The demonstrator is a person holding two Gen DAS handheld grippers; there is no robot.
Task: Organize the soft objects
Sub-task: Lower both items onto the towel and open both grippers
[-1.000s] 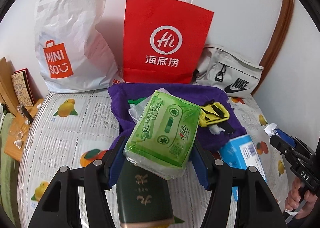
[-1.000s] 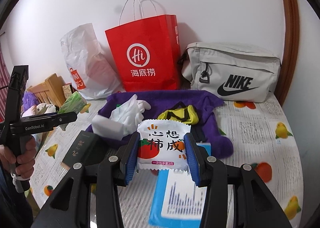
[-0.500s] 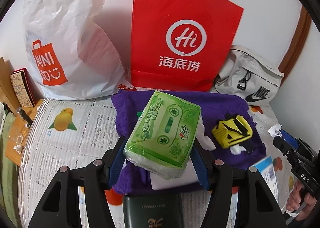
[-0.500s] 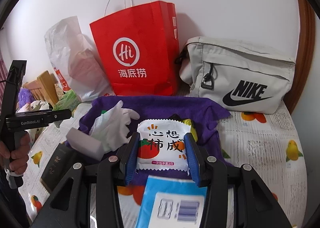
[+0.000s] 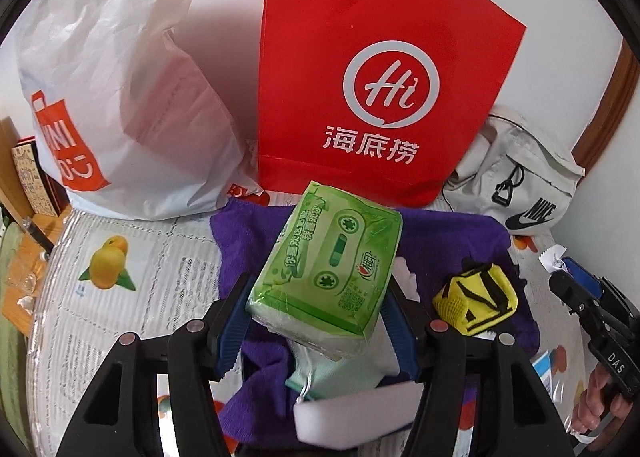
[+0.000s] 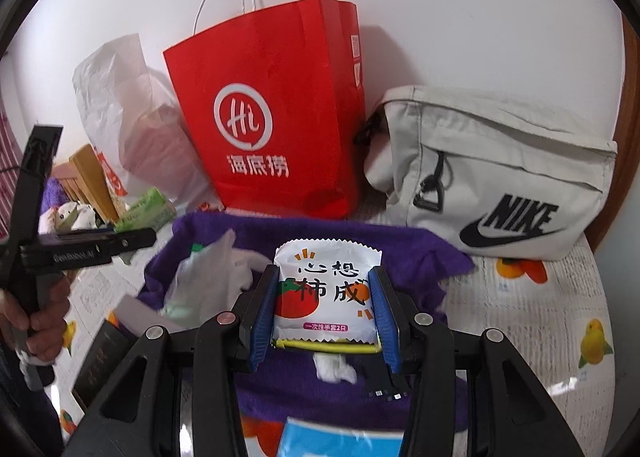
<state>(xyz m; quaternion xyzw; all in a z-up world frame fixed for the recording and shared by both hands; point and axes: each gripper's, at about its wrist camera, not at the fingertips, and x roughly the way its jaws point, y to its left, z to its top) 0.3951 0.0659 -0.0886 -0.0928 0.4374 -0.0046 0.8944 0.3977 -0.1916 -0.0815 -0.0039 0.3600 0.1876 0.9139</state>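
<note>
My left gripper (image 5: 314, 317) is shut on a green tissue pack (image 5: 326, 261), held above a purple towel (image 5: 240, 233). My right gripper (image 6: 326, 307) is shut on a white snack packet (image 6: 326, 285) printed with a tomato, also over the purple towel (image 6: 416, 253). On the towel lie a yellow-and-black pouch (image 5: 476, 299), a white glove (image 6: 212, 269) and a white foam block (image 5: 356, 413). The left gripper (image 6: 132, 235) with its green pack shows at the left of the right wrist view; the right gripper (image 5: 560, 275) shows at the right edge of the left wrist view.
A red paper bag (image 5: 380, 69), a white plastic bag (image 5: 120, 97) and a grey Nike bag (image 6: 500, 181) stand along the wall. A dark green box (image 6: 100, 353) and a blue packet (image 6: 340, 439) lie near the front. Wooden items (image 6: 88, 177) sit at the left.
Both grippers have moved forward over the purple towel toward the bags at the wall, each still holding its item. The bags now look larger and closer.
</note>
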